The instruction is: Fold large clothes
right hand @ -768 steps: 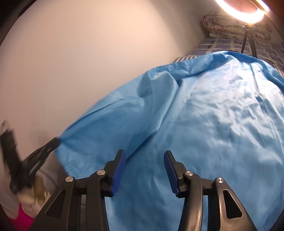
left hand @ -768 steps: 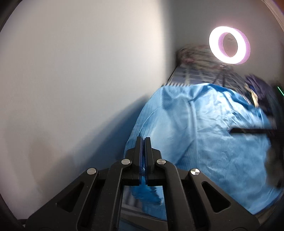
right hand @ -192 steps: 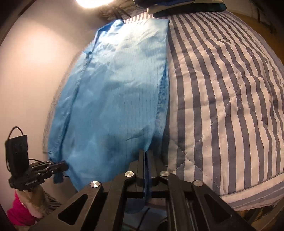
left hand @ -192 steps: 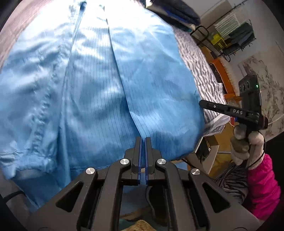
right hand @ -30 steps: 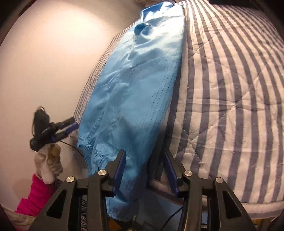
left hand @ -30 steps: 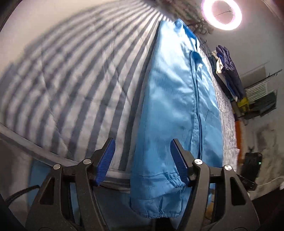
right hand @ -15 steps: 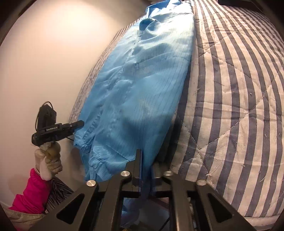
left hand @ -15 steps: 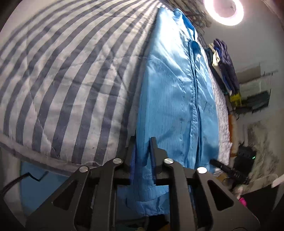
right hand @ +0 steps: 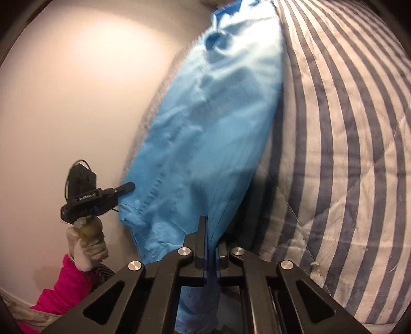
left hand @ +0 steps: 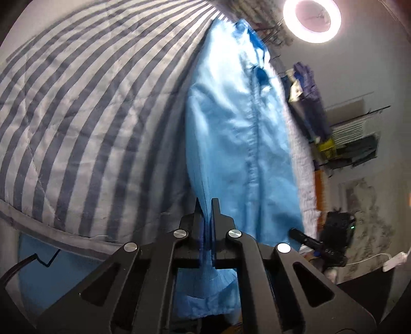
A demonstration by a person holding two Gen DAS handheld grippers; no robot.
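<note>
Left gripper (left hand: 206,205): fingers closed on the near edge of the blue garment (left hand: 239,144), cloth pinched between the pads. Fabric runs from the fingertips up and away toward the far end of the bed (left hand: 77,102); its hem hangs down below the fingers, over the bed's near edge.

Right gripper (right hand: 211,235): fingers closed on the same blue garment (right hand: 205,133), also at its near edge, cloth clamped between the pads and trailing down behind them.

Garment is a long narrow strip lying lengthwise on the striped quilt (right hand: 346,128), collar end far, hem end near. In the left wrist view the quilt lies left of the garment, a thin strip of it showing on the right too. In the right wrist view the quilt is on the right and a plain wall (right hand: 77,90) on the left.

Right wrist view also shows the left gripper (right hand: 125,187) at the garment's left near corner, held in a gloved hand (right hand: 88,244) with a pink sleeve (right hand: 59,287). Left wrist view shows the right gripper, blurred, at the lower right.

Ring light (left hand: 312,19) sits beyond the far end. Dark clothes (left hand: 308,87) are piled at the bed's right side.
</note>
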